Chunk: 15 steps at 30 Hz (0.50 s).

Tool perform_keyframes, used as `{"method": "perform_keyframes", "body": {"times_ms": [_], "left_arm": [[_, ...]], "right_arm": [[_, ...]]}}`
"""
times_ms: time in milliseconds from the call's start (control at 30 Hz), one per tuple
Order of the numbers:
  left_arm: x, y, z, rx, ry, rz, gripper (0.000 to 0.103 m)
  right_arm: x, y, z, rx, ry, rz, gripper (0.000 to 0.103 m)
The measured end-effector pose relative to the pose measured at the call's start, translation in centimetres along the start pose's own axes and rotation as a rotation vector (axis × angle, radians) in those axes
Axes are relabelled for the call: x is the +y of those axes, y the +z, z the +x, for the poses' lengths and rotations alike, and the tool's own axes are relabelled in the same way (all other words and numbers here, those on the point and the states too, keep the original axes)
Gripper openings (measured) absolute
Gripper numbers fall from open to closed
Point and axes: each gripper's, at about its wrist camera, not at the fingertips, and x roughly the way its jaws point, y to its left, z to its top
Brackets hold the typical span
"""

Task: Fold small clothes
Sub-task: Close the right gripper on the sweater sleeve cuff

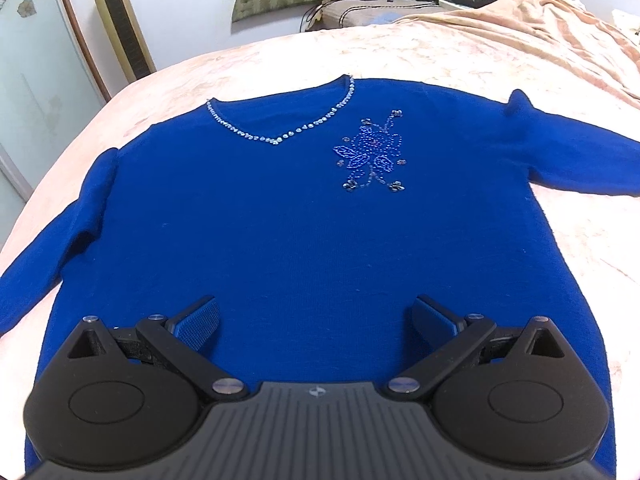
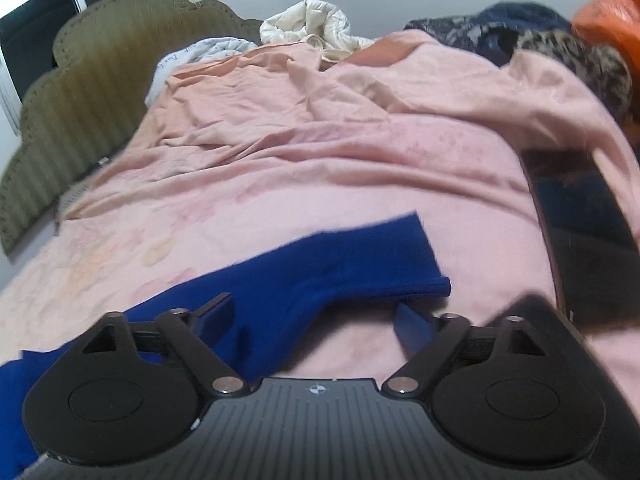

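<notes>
A royal-blue knit sweater lies flat, front up, on the pink bed sheet. It has a beaded V-neck and a beaded flower on the chest. Both sleeves spread outward, one to the left and one to the right. My left gripper hovers open over the sweater's lower body, nothing between its fingers. In the right wrist view, a sleeve runs across the sheet and ends in its cuff. My right gripper stands open over that sleeve, its pads apart from the cloth.
An olive padded headboard stands at the bed's far end. A gold tower unit is at the back left. Rumpled pink bedding, a white garment and a pile of dark clothes lie beyond. A dark flat object sits at the right.
</notes>
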Motion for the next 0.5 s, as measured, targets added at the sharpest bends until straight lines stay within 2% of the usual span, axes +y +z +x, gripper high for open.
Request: {"method": "perform_keyframes", "body": {"times_ms": [33,100,133,167,200,300,500], "left_arm": [[0.0,0.0,0.0,0.0,0.004,0.001,0.103],[0.2,0.1,0.1,0.001,0.012,0.002,0.103],[0.3,0.1,0.1,0.004,0.014,0.001,0.103],[0.3,0.1,0.2,0.007,0.015,0.001,0.103],[0.4,0.1,0.2,0.008,0.015,0.001,0.103],[0.7,0.1,0.3,0.01,0.022,0.001,0.103],[1.5,0.0,0.6,0.02,0.031,-0.007,0.103]], "right_arm": [[0.0,0.3,0.4,0.001,0.001,0.005,0.075],[-0.1,1.1,1.1,0.01,0.015,0.025,0.051],[-0.2,1.4,1.3,0.018,0.025,0.032,0.044],[-0.2,1.7,1.5,0.029,0.024,0.041,0.031],[-0.2,2.0,1.7,0.033,0.022,0.044,0.022],[0.4,2.9,1.1,-0.003,0.005,-0.013,0.011],[1.8,5.3,-1.6,-0.165,-0.113,-0.165,0.008]]}}
